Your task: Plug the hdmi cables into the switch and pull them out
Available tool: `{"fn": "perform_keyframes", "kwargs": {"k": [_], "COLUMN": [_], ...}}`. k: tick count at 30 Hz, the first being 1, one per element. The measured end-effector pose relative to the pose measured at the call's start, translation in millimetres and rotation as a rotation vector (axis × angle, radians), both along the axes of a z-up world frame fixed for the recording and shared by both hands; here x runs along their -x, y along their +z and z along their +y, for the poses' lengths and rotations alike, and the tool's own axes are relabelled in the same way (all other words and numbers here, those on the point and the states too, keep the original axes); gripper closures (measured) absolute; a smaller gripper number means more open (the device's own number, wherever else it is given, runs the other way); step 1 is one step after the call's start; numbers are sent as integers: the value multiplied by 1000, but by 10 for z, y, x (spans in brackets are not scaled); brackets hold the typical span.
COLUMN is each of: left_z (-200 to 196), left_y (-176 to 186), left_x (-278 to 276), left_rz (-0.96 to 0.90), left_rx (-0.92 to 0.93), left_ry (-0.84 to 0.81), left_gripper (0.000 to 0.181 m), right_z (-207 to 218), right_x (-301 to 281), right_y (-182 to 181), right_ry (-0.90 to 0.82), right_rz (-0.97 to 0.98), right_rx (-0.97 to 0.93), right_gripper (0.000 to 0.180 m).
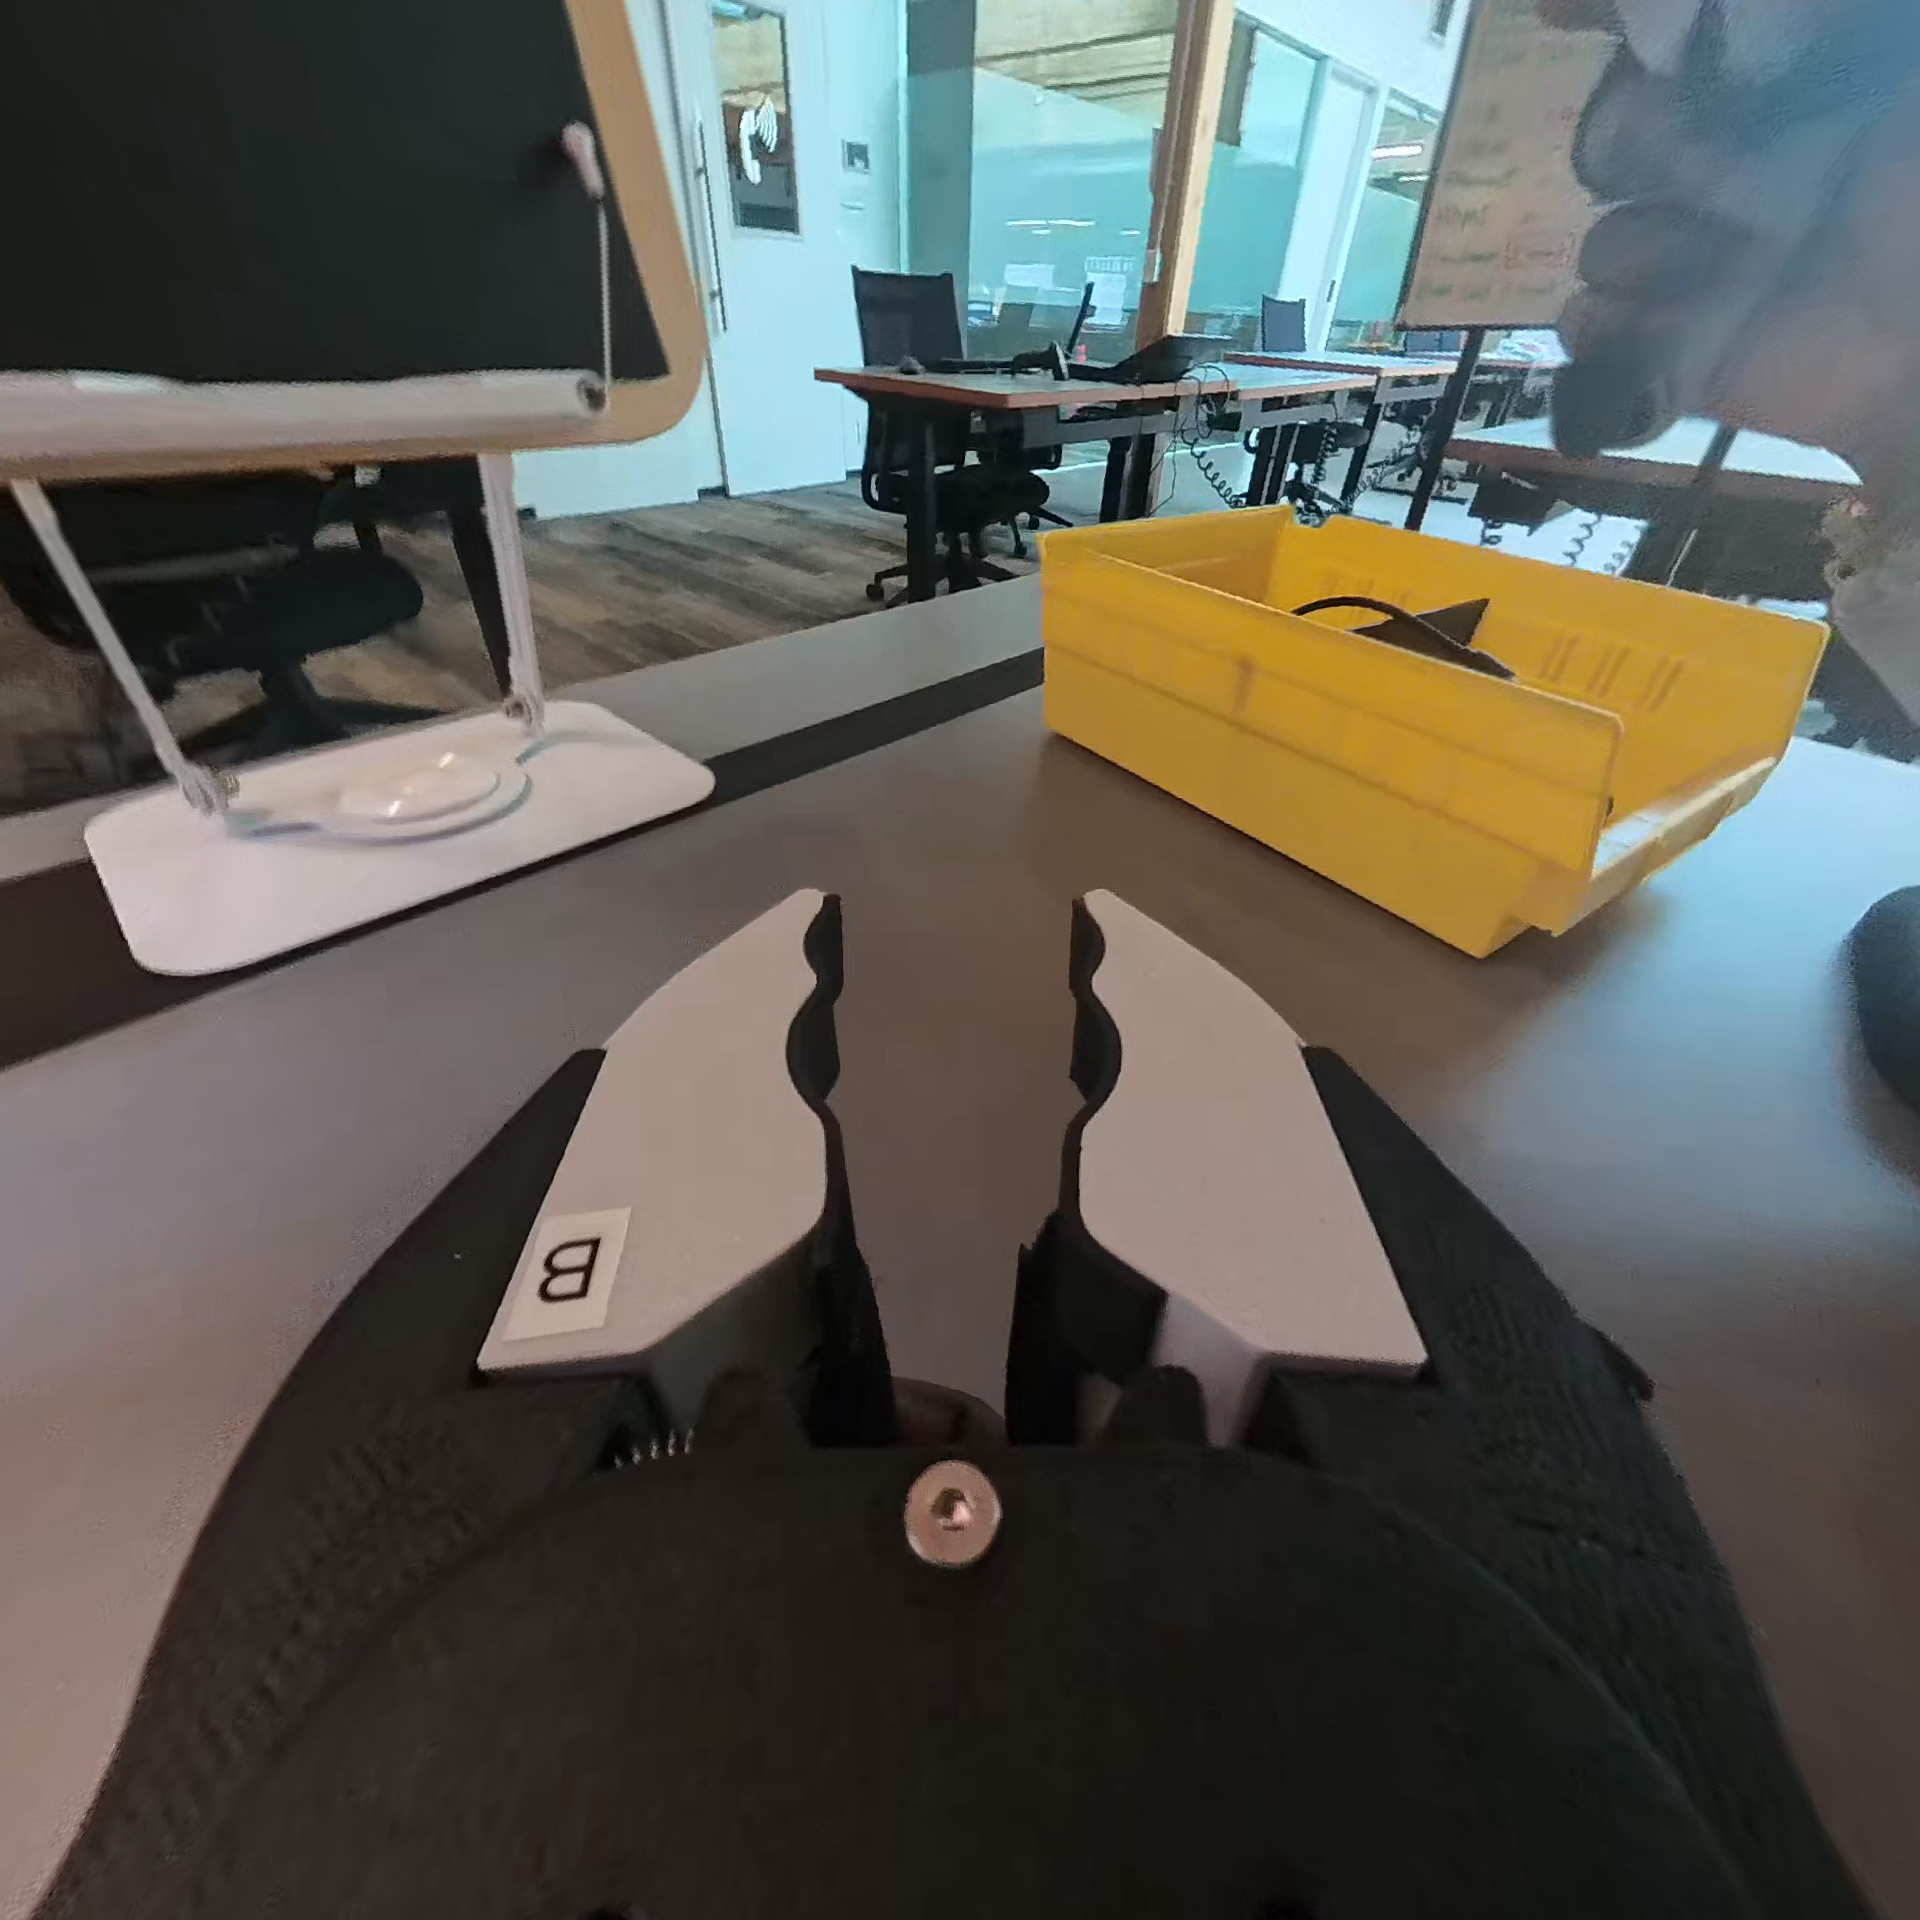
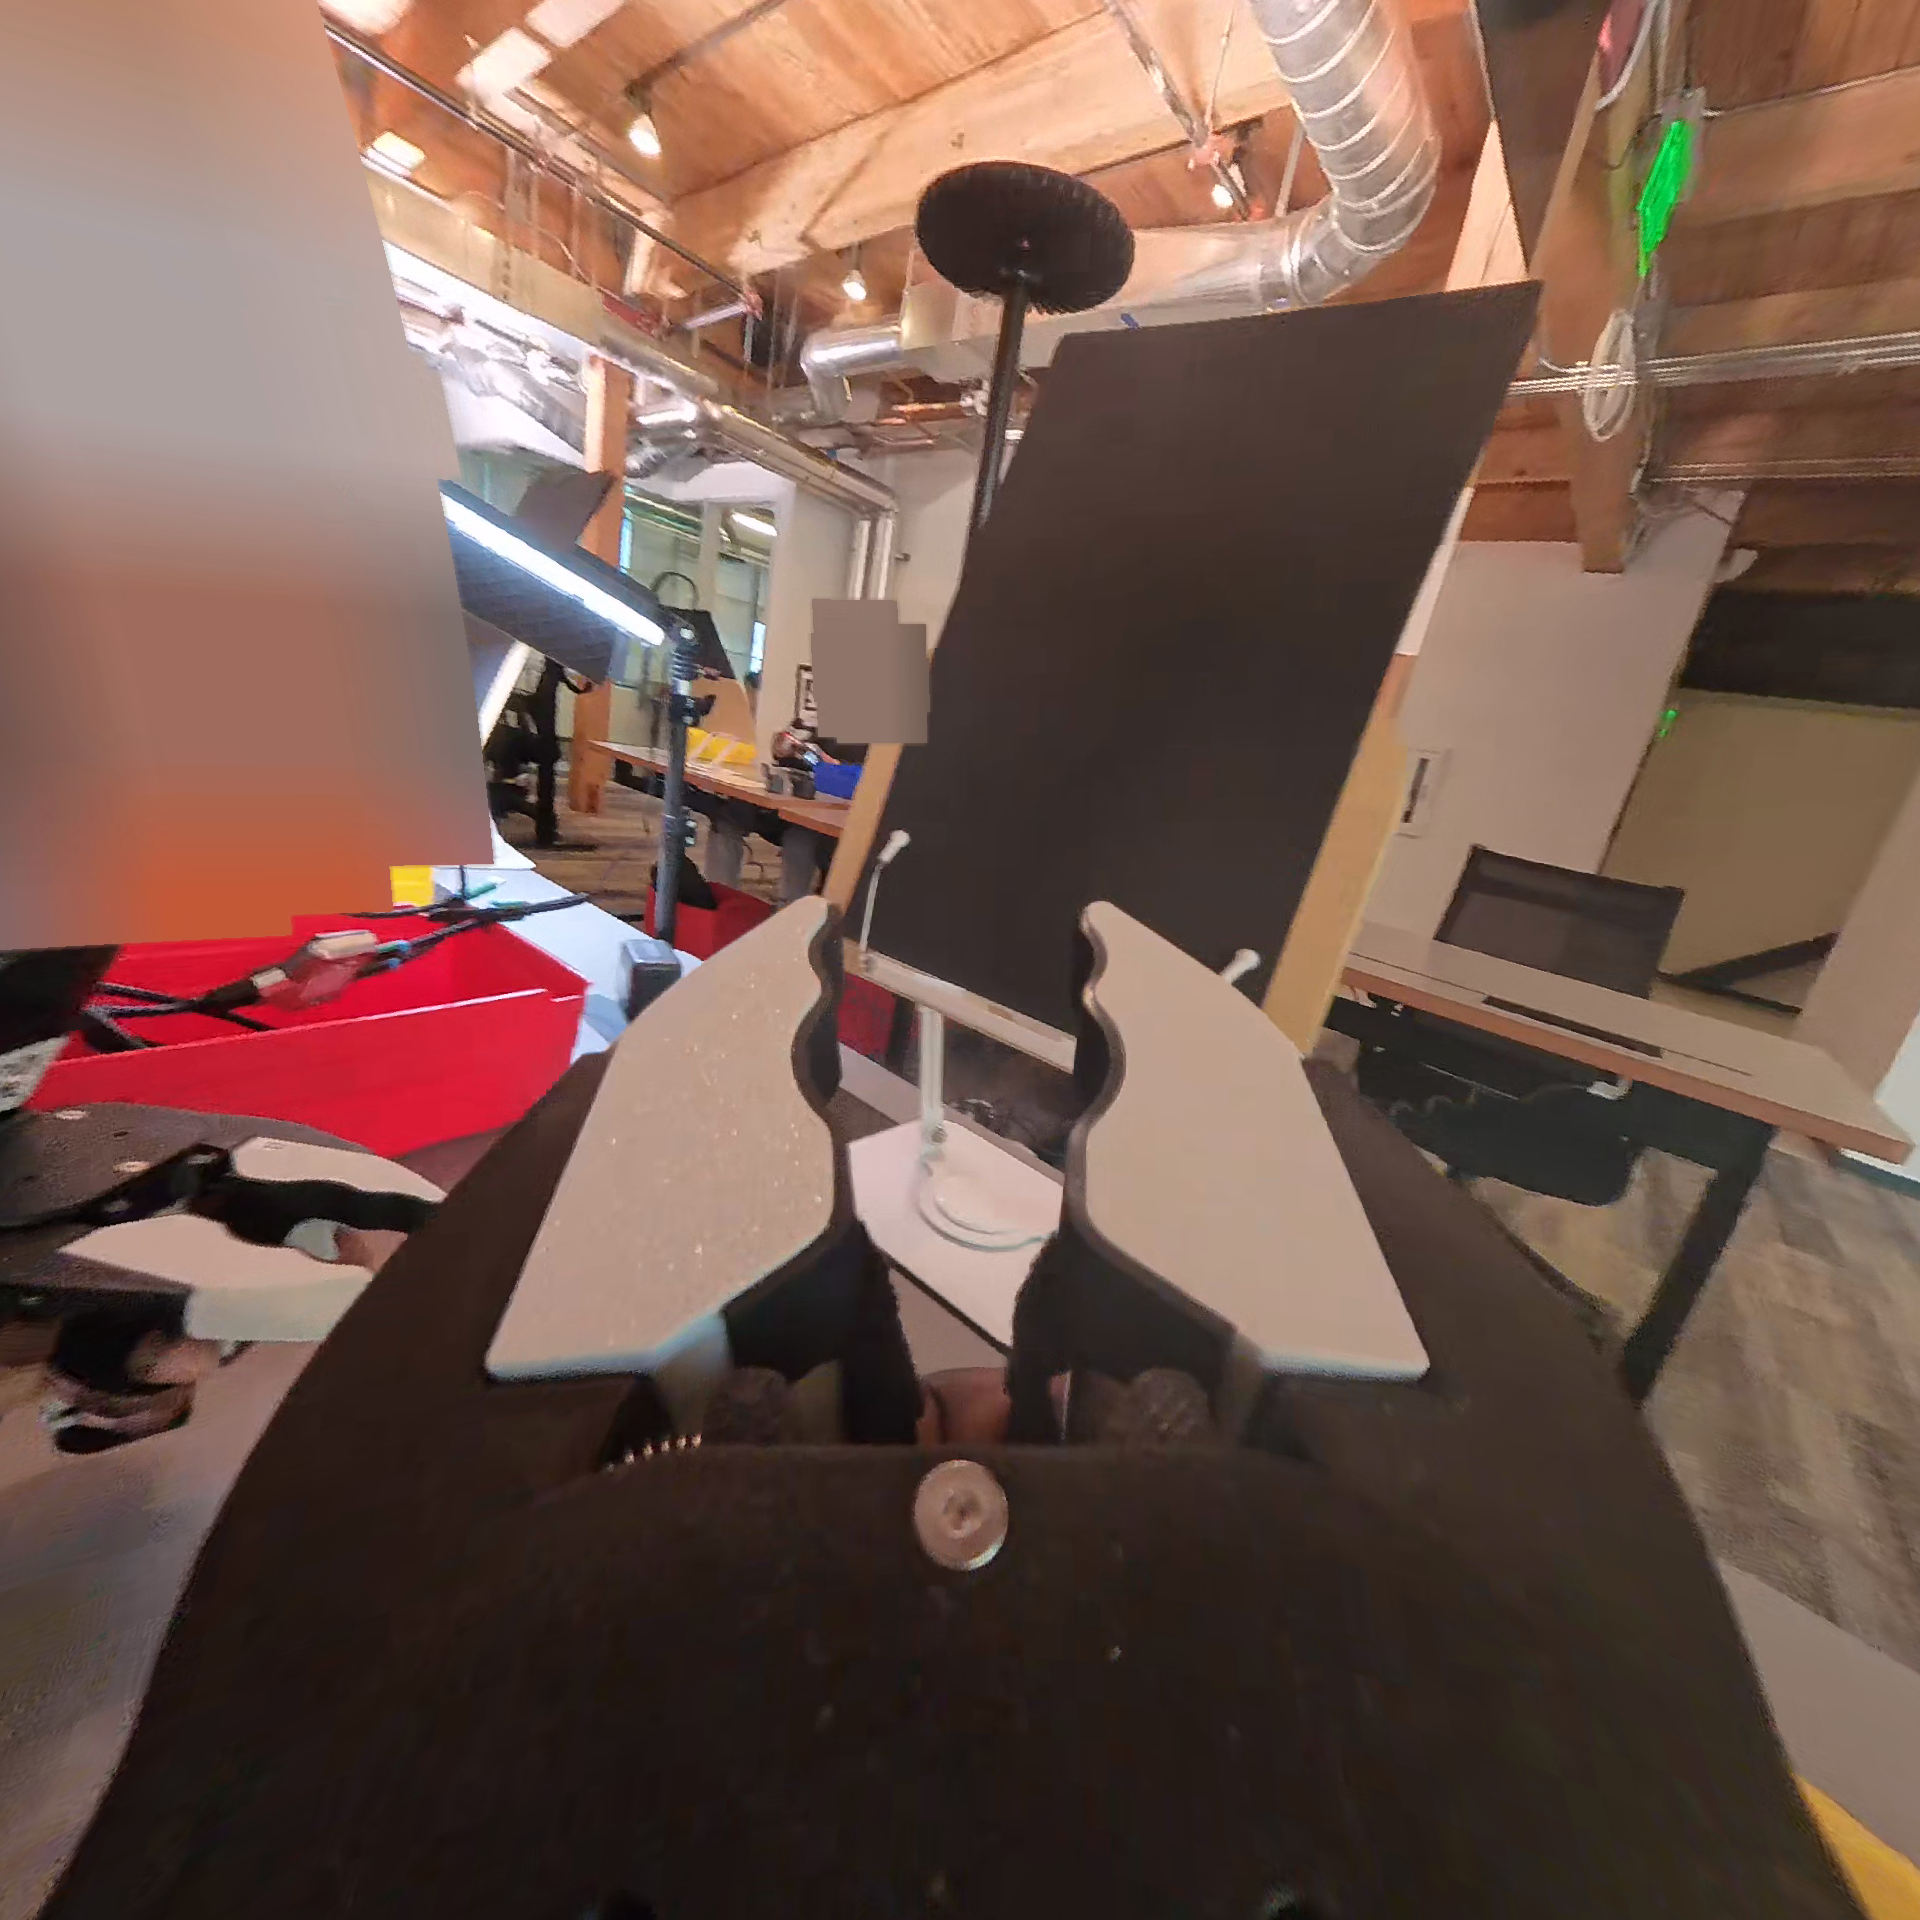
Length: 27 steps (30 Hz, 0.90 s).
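Left tongs (image 1: 956,925) apart, empty; right tongs (image 2: 956,935) apart, empty. Cables (image 2: 312,977) seen in red bin (image 2: 343,1070), left of right tongs. Cables judged limp; rigid plug body to be gripped. Switch not identified.

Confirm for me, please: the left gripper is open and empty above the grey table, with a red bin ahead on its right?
Not quite: the bin ahead on its right is yellow, not red, as the left wrist view shows. The left gripper is indeed open and empty above the grey table.
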<state>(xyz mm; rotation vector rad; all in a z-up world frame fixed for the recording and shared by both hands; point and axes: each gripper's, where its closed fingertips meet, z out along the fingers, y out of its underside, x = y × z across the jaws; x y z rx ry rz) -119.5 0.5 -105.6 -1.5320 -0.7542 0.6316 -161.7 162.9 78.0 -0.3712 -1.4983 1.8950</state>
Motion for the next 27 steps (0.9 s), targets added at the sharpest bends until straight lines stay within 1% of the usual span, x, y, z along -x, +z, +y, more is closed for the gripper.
{"fn": "perform_keyframes", "kwargs": {"k": [5, 7, 9, 11, 16, 19, 21, 22, 23, 24, 26, 27], "left_z": [-65, -102, -110, -96, 20, 31, 35, 32, 14, -17, -68, -83], "left_y": [-215, -196, -174, -144, 23, 7, -42, -59, -75, -89, -64, -38], "left_x": [80, 90, 95, 97, 3, -5, 15, 25, 41, 62, 85, 82], "left_rz": [-99, -86, -76, -63, -24, 3, -6, -4, 2, 5, 8, 16], "left_rx": [30, 23, 26, 19, -61, -65, -71, -73, -71, -70, -90, -106], "left_ry": [14, 33, 41, 45, 1, 7, 10, 10, 19, 36, 52, 53], "left_gripper": [143, 143, 143, 143, 138, 138, 138, 138, 138, 138, 138, 138], "right_z": [-219, -289, -331, -307, -293, -282, -270, -242, -202, -145, 35, 86], "right_x": [-128, -182, -216, -274, -571, -750, -880, -940, -971, -963, -847, -841], "right_y": [-26, -27, -50, 26, 238, 344, 345, 301, 299, 335, 425, 462], "right_ry": [56, 86, 99, 93, 151, 151, 160, 155, 134, 95, -10, -5], "right_rz": [10, 1, -19, -25, -73, -53, -62, -70, -45, -12, -7, -17], "right_rx": [-67, -77, -131, -141, -117, -91, -104, -119, -132, -146, -97, -52], "right_gripper": [136, 133, 127, 125, 124, 127, 126, 125, 129, 128, 129, 129]}}
